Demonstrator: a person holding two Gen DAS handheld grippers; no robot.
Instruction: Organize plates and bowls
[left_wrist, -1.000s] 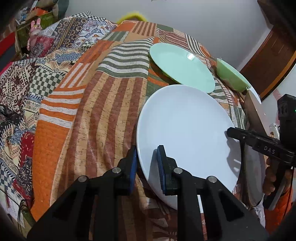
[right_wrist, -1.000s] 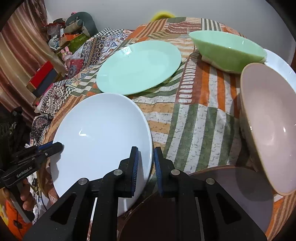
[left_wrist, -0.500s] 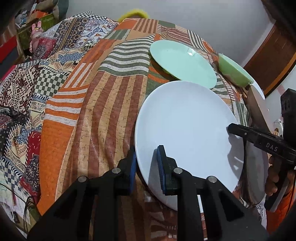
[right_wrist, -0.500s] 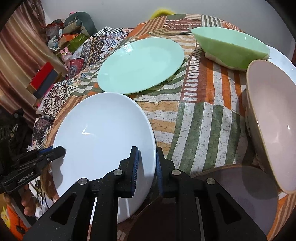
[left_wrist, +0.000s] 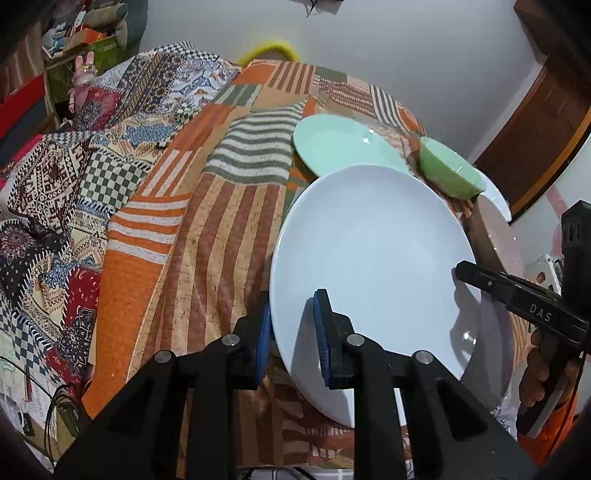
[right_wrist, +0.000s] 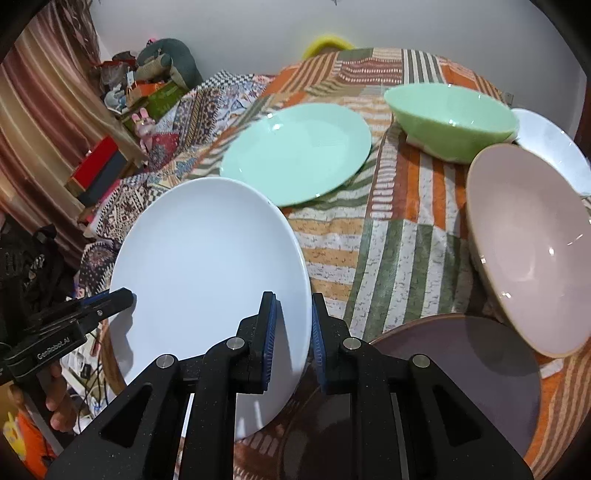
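Note:
Both grippers carry one large white plate (left_wrist: 373, 251) just above the striped patchwork cloth (left_wrist: 221, 229). My left gripper (left_wrist: 291, 325) is shut on its left rim, one pad under and one on top. In the right wrist view my right gripper (right_wrist: 293, 325) is shut on the right rim of that white plate (right_wrist: 207, 258). Farther back lie a mint green plate (right_wrist: 295, 151) and a green bowl (right_wrist: 450, 114). A pink bowl (right_wrist: 528, 240) leans at the right over a dark purple plate (right_wrist: 461, 362).
Another white dish (right_wrist: 546, 140) sits behind the pink bowl at the far right. Boxes and toys (right_wrist: 147, 96) crowd the left side beyond the cloth. A wall runs along the back, with a wooden door (left_wrist: 535, 122) to the right.
The white plate has come up off the cloth with both grippers holding it, and its far rim now overlaps the mint plate in the left wrist view.

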